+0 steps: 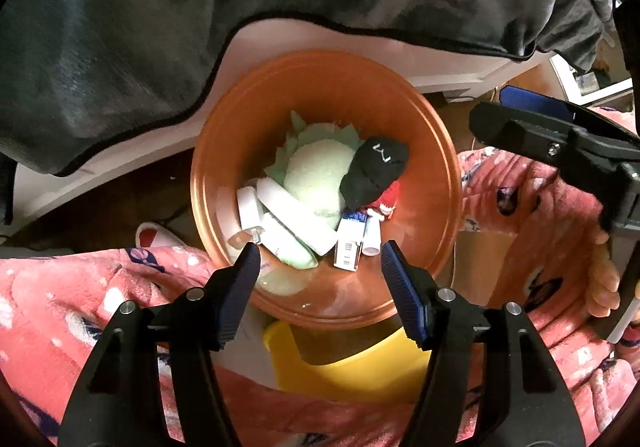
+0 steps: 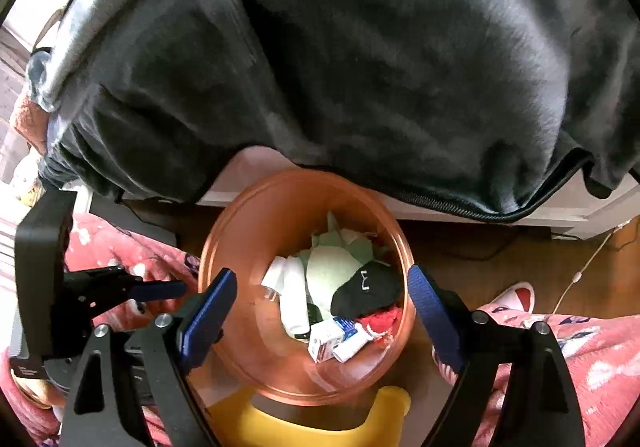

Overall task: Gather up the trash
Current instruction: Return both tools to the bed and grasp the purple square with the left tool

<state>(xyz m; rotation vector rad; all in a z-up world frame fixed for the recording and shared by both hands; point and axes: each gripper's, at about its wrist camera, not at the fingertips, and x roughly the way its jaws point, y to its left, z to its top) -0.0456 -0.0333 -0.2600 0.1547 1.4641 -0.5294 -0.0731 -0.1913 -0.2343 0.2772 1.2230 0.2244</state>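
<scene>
Both my grippers hang above the orange bin [image 1: 432, 183]. The left gripper [image 1: 320, 267] and the right gripper [image 2: 322, 307] stand apart with nothing between the pads. The trash [image 1: 316, 199] lies in the bin: tubes, a small box, a black sock. Only the right view shows a white cord [image 2: 580, 271] on the floor; the left view shows a hand [image 1: 604, 283].

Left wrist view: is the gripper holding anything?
No. The left gripper is open above the orange bin, with nothing between its pads; the black sock lies inside.
</scene>
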